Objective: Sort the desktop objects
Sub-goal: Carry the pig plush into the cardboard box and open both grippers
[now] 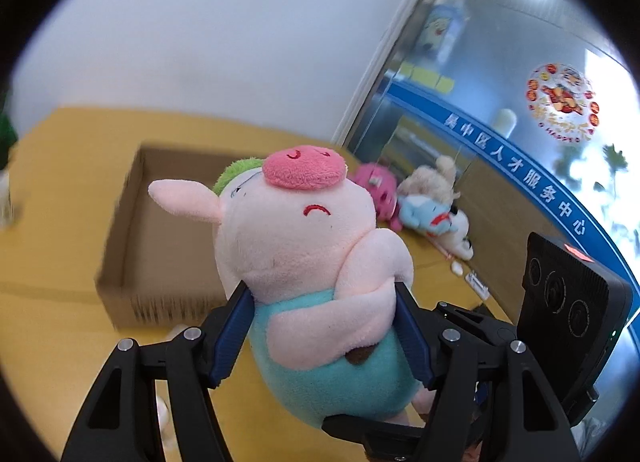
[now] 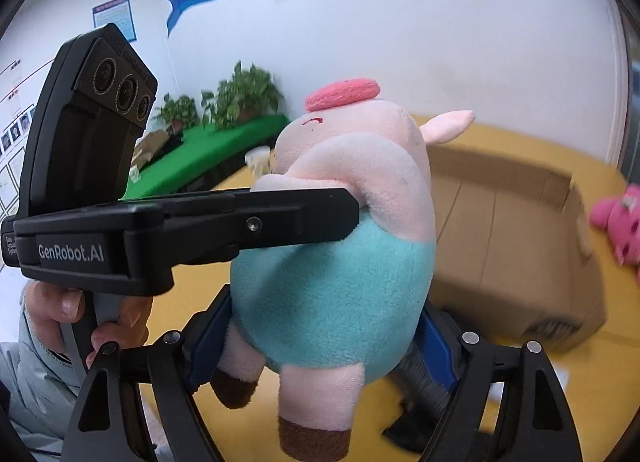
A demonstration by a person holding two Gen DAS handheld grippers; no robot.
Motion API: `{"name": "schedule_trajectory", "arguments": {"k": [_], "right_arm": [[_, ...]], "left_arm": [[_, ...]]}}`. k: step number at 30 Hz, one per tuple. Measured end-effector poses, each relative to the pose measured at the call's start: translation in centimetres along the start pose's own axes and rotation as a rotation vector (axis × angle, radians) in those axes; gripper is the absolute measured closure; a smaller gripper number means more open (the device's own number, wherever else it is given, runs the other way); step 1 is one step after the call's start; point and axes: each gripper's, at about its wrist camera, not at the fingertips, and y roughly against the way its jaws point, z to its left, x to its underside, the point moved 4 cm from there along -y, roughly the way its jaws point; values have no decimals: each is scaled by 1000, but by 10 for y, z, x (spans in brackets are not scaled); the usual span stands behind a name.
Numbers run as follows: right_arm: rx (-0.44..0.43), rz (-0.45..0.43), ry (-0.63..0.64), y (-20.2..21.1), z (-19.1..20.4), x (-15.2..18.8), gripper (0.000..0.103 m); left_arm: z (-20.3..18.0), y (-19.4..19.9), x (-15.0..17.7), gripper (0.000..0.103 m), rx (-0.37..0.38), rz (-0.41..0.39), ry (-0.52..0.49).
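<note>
A pink plush pig (image 1: 304, 229) with a teal body is held in the air above the yellow table. My left gripper (image 1: 324, 302) is shut on its belly and arm. My right gripper (image 2: 326, 326) is shut on its lower body (image 2: 332, 294), with the legs hanging between the fingers. The left gripper's finger (image 2: 256, 221) crosses the right wrist view and presses the pig's side. An open cardboard box (image 1: 160, 238) lies on the table just behind the pig; it also shows in the right wrist view (image 2: 512, 238).
A pile of plush toys, pink (image 1: 380, 189), beige and blue, lies at the back right by a glass wall. A pink toy (image 2: 620, 221) lies right of the box. Potted plants (image 2: 240, 97) stand on a green table at the back left. Small white items (image 1: 476, 282) lie on the yellow table (image 1: 60, 181).
</note>
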Motion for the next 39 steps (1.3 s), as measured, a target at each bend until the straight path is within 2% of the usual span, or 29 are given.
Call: {"name": "schedule_trajectory", "arguments": {"k": [3,10,14,18,23,32,36,39], "right_arm": [[7,-82,11,14,-7,-45,22],[-1,-199,32,20,-28,-137,22],[-13,-207,13,-8,-46,-175,22],[-25,-172,-29,-50,-73,-194,22],[-68,-62,-156,-128,-121,-191,22],[-127,159,-338,-274,-182,-139,22],[-132,251,-398,-317,-196,-109,22],[-161,299,-434,-335,-199,-98,22]], "left_arm": [[-11,8,-49,36,-17,-64,-96],[-3,17,-141,36,-46,-137,-172],[24,3,-179,36,-53,-133,-169],[64,-27,-195,36,-60,-103,-135],[126,-85,-193,36,-78,-7,-68],[236,-191,-139,37,-137,231,107],[260,-217,-112,38,-144,314,136],[265,-226,-99,39,-192,369,148]]}}
